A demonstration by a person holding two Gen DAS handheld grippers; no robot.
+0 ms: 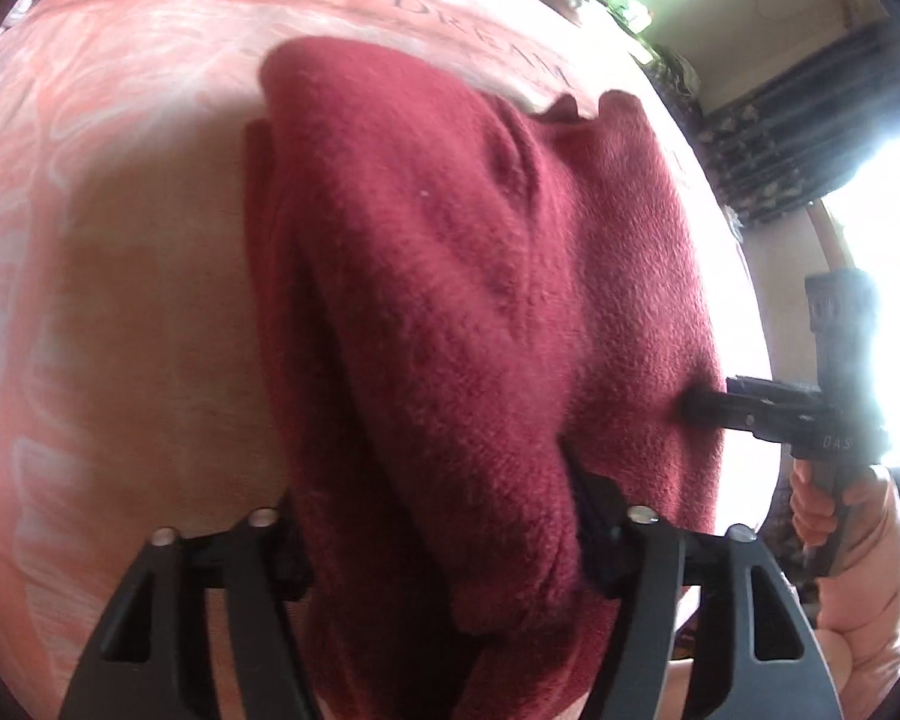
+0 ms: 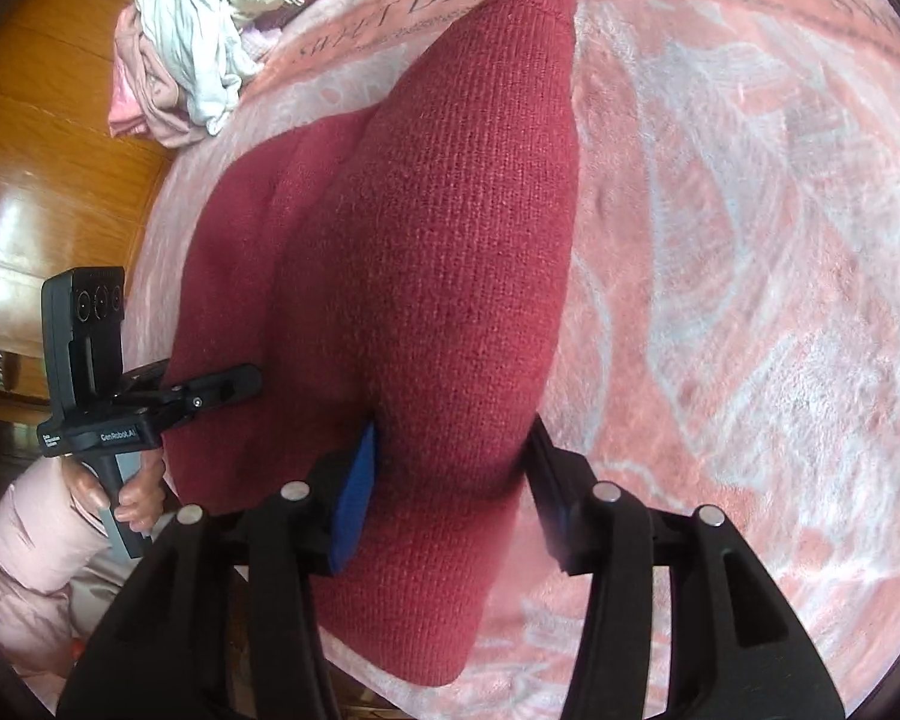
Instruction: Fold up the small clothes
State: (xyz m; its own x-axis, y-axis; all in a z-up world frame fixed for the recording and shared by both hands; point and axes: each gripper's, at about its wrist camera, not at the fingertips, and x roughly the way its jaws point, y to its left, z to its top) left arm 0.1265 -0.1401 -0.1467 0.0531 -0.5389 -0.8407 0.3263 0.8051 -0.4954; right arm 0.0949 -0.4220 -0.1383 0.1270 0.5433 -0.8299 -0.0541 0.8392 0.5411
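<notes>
Red knit fills the bottom of both wrist views: the sweater (image 1: 450,312) bulges right up between each pair of jaws. It's lying folded lengthwise on the blanket (image 1: 120,300), running from the lower centre of the frame up toward the "SWEET DREAM" lettering near the top.

Left gripper (image 1: 444,528) now: wide apart, a thick fold of knit between the jaws, the right finger pushed into the cloth, the left one hard against its edge. Pinching or just straddling? Can't tell from here.

Right gripper (image 2: 450,474), same story. Blue pad on the left jaw sits against the fabric, the other jaw at the far edge of the bulge, so the knit fills the gap. Whether it's truly clamped, I can't say either.

Each gripper shows in the other's view too, tips dug into the sweater's side, a hand (image 1: 822,498) in a pink sleeve (image 1: 864,588) on the handle.

Further out, upper left of the right view, a heap of pale clothes (image 2: 192,54) waits by the blanket's edge, wooden floor (image 2: 48,180) beyond.

Risks: with jaws this wide, the bulky fold may slip out and spring open if either hand lifts. Uneven pulls would skew it. Snagging the blanket is possible as well.
</notes>
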